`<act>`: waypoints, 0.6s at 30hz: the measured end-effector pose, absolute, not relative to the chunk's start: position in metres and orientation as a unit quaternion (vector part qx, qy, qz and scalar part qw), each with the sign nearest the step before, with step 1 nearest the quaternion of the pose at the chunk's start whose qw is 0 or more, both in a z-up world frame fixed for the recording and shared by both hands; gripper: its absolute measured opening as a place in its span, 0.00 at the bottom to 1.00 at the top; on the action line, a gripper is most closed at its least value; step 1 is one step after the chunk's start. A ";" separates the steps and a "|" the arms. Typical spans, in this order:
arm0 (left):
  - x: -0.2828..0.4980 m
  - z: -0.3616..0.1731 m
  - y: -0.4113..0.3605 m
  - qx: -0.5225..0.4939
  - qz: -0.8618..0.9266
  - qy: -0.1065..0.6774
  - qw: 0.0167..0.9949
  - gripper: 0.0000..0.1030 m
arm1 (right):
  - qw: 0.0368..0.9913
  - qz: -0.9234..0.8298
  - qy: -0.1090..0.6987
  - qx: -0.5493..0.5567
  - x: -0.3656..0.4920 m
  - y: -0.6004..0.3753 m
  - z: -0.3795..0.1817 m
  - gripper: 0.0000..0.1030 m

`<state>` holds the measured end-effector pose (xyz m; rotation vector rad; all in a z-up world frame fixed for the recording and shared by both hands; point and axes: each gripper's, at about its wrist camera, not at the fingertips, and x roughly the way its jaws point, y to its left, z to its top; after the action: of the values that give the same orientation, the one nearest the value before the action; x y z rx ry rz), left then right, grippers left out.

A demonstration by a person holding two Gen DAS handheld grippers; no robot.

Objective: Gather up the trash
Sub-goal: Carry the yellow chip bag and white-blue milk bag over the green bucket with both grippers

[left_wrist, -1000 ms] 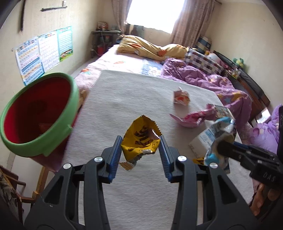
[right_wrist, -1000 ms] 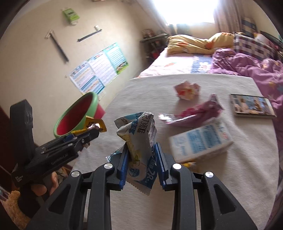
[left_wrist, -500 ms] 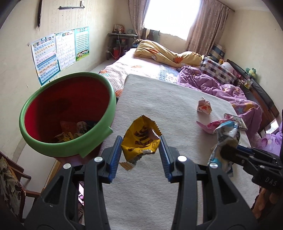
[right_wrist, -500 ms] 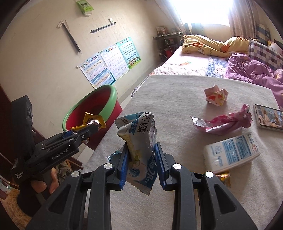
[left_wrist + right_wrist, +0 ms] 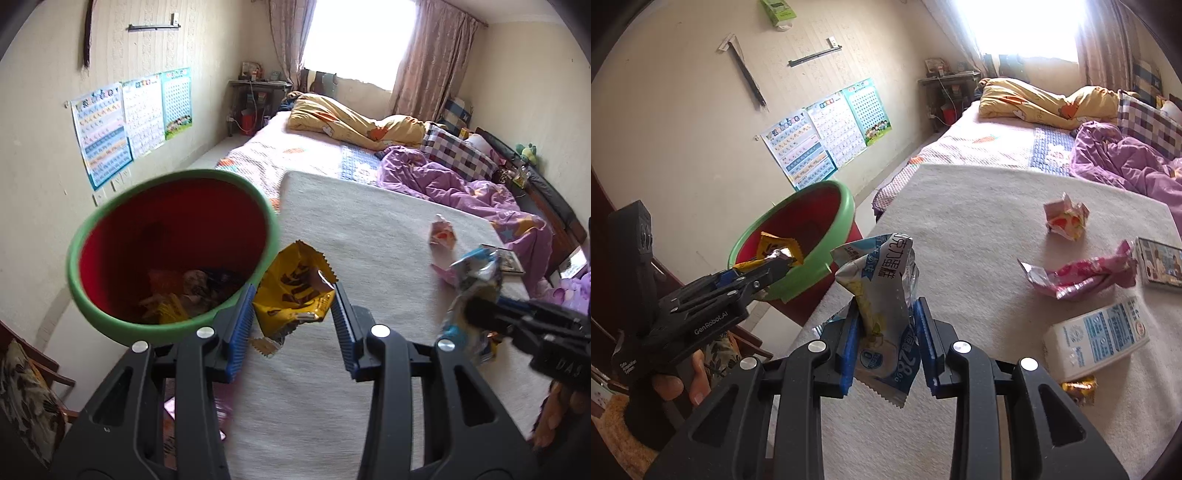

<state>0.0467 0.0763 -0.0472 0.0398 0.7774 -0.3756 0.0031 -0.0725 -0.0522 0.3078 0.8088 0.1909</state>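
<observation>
My left gripper is shut on a yellow snack wrapper and holds it beside the rim of the red bin with a green rim, which has trash inside. In the right wrist view the left gripper sits over the bin. My right gripper is shut on a blue-and-white wrapper above the grey mat's left edge; it also shows in the left wrist view.
On the mat lie a crumpled pink-white paper, a pink wrapper, a white-blue carton, a small gold wrapper and a phone. A wooden chair stands under the bin. Bedding lies beyond.
Both grippers have moved left toward the bin with their wrappers. The bin now sits closer and more central in the left wrist view.
</observation>
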 end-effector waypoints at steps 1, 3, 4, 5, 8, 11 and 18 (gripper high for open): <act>0.049 -0.046 0.081 0.018 -0.177 0.375 0.910 0.39 | 0.904 0.092 0.390 0.148 0.005 -0.071 -0.051 0.28; 0.054 -0.044 0.095 0.016 -0.166 0.374 0.912 0.39 | 0.905 0.090 0.388 0.147 0.010 -0.068 -0.049 0.28; 0.056 -0.043 0.103 0.013 -0.159 0.373 0.914 0.39 | 0.906 0.090 0.387 0.146 0.013 -0.065 -0.048 0.28; 0.058 -0.042 0.108 0.011 -0.155 0.372 0.915 0.39 | 0.906 0.091 0.386 0.146 0.015 -0.062 -0.047 0.28; 0.063 -0.040 0.125 0.007 -0.144 0.371 0.917 0.39 | 0.908 0.094 0.381 0.143 0.022 -0.054 -0.043 0.28; 0.069 -0.038 0.136 0.006 -0.138 0.370 0.919 0.39 | 0.910 0.098 0.378 0.136 0.029 -0.042 -0.041 0.28; 0.082 -0.036 0.160 0.005 -0.135 0.369 0.920 0.39 | 0.909 0.099 0.382 0.132 0.039 -0.022 -0.041 0.29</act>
<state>0.0823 0.1597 -0.0361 0.0098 0.7574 -0.2774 0.0387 -0.0218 -0.0414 0.2724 0.7890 0.2048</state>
